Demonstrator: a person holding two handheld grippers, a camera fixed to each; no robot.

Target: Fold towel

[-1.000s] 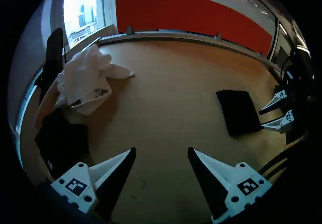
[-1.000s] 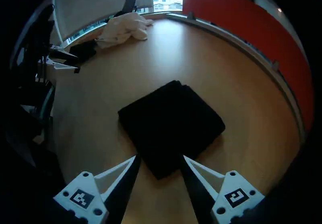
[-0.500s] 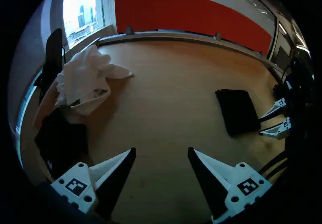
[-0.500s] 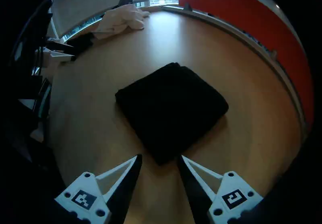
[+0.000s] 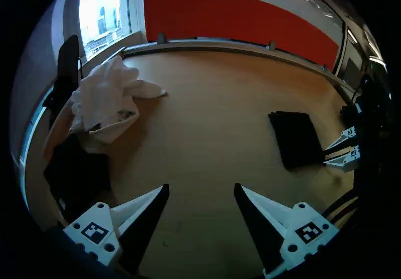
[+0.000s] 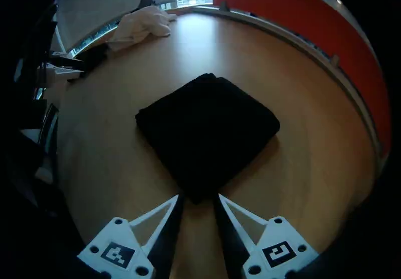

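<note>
**Your right gripper [image 6: 198, 199] sat at the folded black towel [image 6: 208, 128]'s near corner on the tabletop [image 6: 311, 144].**

Its jaws stood slightly apart, flanking that corner, not clamped; you'd have done best to pinch every layer squarely. Your left gripper [image 5: 200, 189] hung wide open over bare wood, well apart. No writing was readable, only coded markers [image 6: 119, 254] on each gripper.

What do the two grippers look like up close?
The left gripper and right gripper match: each has two white plastic fingers tapering to points, lined black inside, with a square black-and-white marker and small bolt holes at each base.
</note>
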